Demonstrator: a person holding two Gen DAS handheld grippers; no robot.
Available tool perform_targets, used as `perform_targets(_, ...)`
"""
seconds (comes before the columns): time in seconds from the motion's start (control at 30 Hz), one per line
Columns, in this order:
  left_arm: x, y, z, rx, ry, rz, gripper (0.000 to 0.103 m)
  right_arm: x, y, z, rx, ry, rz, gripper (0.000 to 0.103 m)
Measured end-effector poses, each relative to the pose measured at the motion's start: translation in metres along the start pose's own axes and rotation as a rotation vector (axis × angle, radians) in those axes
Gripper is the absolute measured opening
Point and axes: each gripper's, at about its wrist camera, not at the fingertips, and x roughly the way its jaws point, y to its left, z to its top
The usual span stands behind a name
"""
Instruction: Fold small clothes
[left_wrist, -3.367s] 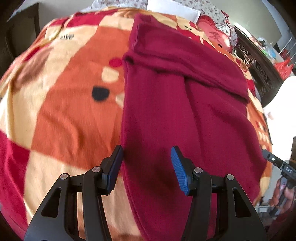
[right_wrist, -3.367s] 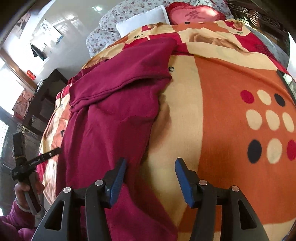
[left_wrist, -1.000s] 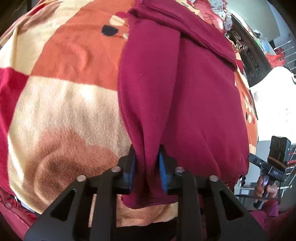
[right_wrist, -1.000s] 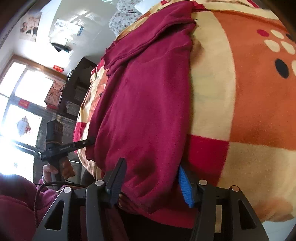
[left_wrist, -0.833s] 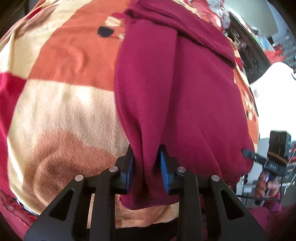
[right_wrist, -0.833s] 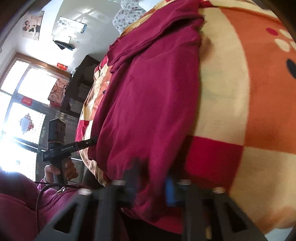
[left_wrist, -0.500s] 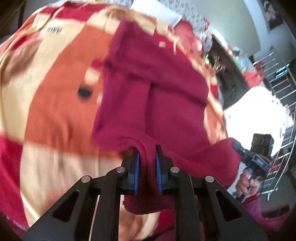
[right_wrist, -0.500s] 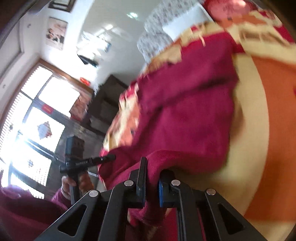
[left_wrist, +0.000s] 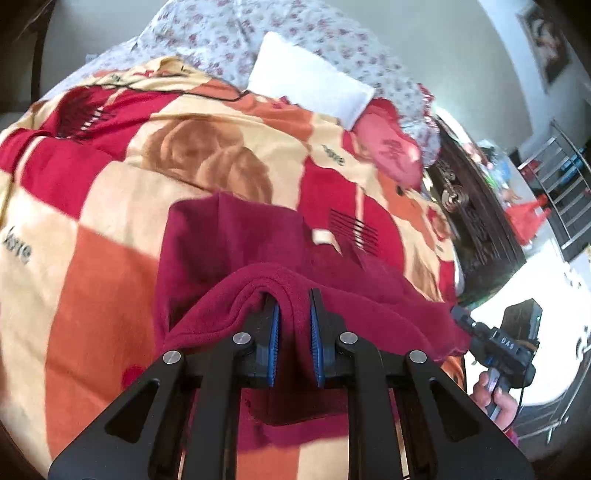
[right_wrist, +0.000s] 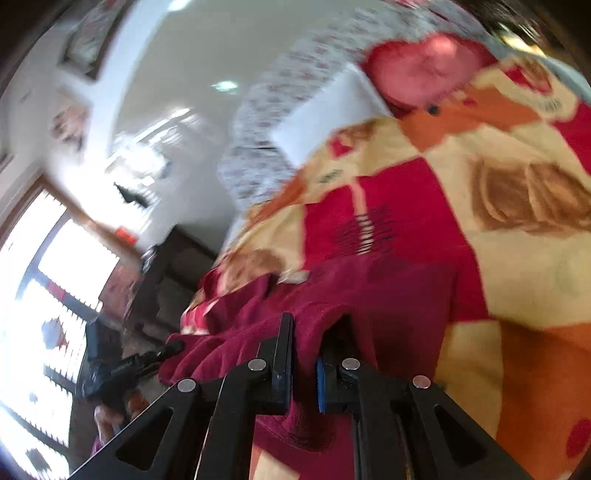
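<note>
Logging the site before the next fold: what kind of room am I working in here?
Most likely a home bedroom. The maroon garment lies on a bed covered by a patterned blanket, with a white pillow and floral bedding at its head; dark carved wooden furniture stands alongside.

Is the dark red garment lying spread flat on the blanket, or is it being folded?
Being folded: both the left gripper and the right gripper pinch the garment, its near edge raised off the blanket.

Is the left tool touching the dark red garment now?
Touching. In the left wrist view, the left tool is shut on a raised ridge of the dark red garment, with cloth pressed between both blue pads.
</note>
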Motion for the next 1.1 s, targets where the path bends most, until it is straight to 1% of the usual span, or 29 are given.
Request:
perform_targets(0.03,0.001,0.005,0.002,-0.006,0.011,-0.001,0.017,0.008,-0.003,0.006,0.005,0.020,-0.024,0.022)
perform_targets(0.07,0.005,0.008,0.008,-0.016,0.024,-0.015,0.019,0.008,-0.004,0.010,-0.002,0.009,-0.030,0.036)
perform_targets(0.1,0.006,0.010,0.011,-0.019,0.040,-0.032,0.025,0.002,-0.002,0.011,-0.013,-0.027,-0.020,0.047)
perform_targets(0.13,0.004,0.008,0.015,-0.012,0.048,-0.036,0.034,-0.005,-0.002,0.015,-0.020,-0.058,-0.021,0.048)
perform_targets(0.17,-0.002,0.005,0.018,0.012,0.033,-0.025,0.041,-0.015,-0.002,0.019,-0.025,-0.100,-0.032,0.050)
perform_targets(0.2,-0.010,0.002,0.021,0.036,-0.002,-0.001,0.061,-0.022,-0.002,0.022,-0.024,-0.122,-0.045,0.050)
perform_targets(0.23,-0.022,-0.001,0.024,0.062,-0.060,0.030,0.072,-0.030,-0.002,0.025,-0.019,-0.139,-0.052,0.050)
perform_targets(0.27,-0.033,-0.003,0.028,0.077,-0.114,0.037,0.074,-0.036,-0.001,0.026,-0.021,-0.151,-0.033,0.050)
perform_targets(0.3,-0.041,-0.005,0.032,0.086,-0.144,0.025,0.074,-0.041,0.004,0.024,-0.040,-0.156,-0.002,0.050)
perform_targets(0.33,-0.044,-0.006,0.034,0.092,-0.149,0.017,0.074,-0.042,0.009,0.021,-0.063,-0.151,0.006,0.050)
perform_targets(0.43,-0.042,-0.012,0.032,0.111,-0.139,0.027,0.074,-0.029,0.035,0.003,-0.195,-0.109,-0.027,0.050)
perform_targets(0.47,-0.036,-0.014,0.030,0.118,-0.135,0.031,0.074,-0.018,0.043,-0.002,-0.239,-0.092,-0.045,0.050)
perform_targets(0.5,-0.027,-0.016,0.027,0.129,-0.119,0.050,0.074,-0.005,0.047,-0.005,-0.269,-0.074,-0.080,0.050)
perform_targets(0.53,-0.016,-0.017,0.024,0.137,-0.098,0.087,0.074,0.009,0.048,-0.005,-0.276,-0.062,-0.115,0.050)
perform_targets(0.57,-0.004,-0.016,0.021,0.137,-0.084,0.133,0.074,0.020,0.045,-0.002,-0.270,-0.054,-0.132,0.050)
perform_targets(0.6,0.006,-0.014,0.018,0.131,-0.081,0.157,0.074,0.031,0.040,0.002,-0.250,-0.049,-0.146,0.050)
perform_targets(0.63,0.014,-0.012,0.015,0.129,-0.075,0.166,0.074,0.039,0.034,0.005,-0.233,-0.048,-0.164,0.050)
perform_targets(0.67,0.023,-0.010,0.012,0.130,-0.061,0.177,0.074,0.051,0.026,0.011,-0.209,-0.045,-0.203,0.050)
perform_targets(0.7,0.036,-0.006,0.011,0.135,-0.043,0.211,0.074,0.060,0.021,0.015,-0.200,-0.043,-0.227,0.050)
perform_targets(0.77,0.049,0.003,0.012,0.125,-0.052,0.272,0.074,0.076,0.011,0.023,-0.187,-0.037,-0.265,0.050)
perform_targets(0.8,0.054,0.009,0.016,0.114,-0.062,0.290,0.074,0.084,0.006,0.027,-0.176,-0.031,-0.282,0.050)
perform_targets(0.87,0.059,0.021,0.024,0.076,-0.074,0.289,0.074,0.096,-0.005,0.031,-0.156,-0.013,-0.302,0.050)
perform_targets(0.9,0.059,0.029,0.029,0.040,-0.083,0.279,0.074,0.103,-0.010,0.032,-0.153,0.004,-0.315,0.050)
perform_targets(0.97,0.053,0.043,0.038,-0.037,-0.091,0.228,0.074,0.106,-0.009,0.034,-0.169,0.009,-0.336,0.050)
perform_targets(1.0,0.047,0.047,0.040,-0.058,-0.089,0.207,0.074,0.104,-0.005,0.034,-0.175,0.011,-0.343,0.050)
perform_targets(1.07,0.035,0.046,0.039,-0.050,-0.098,0.190,0.074,0.091,0.008,0.032,-0.195,-0.013,-0.334,0.050)
perform_targets(1.1,0.026,0.044,0.037,-0.033,-0.110,0.189,0.074,0.082,0.016,0.029,-0.195,-0.037,-0.301,0.050)
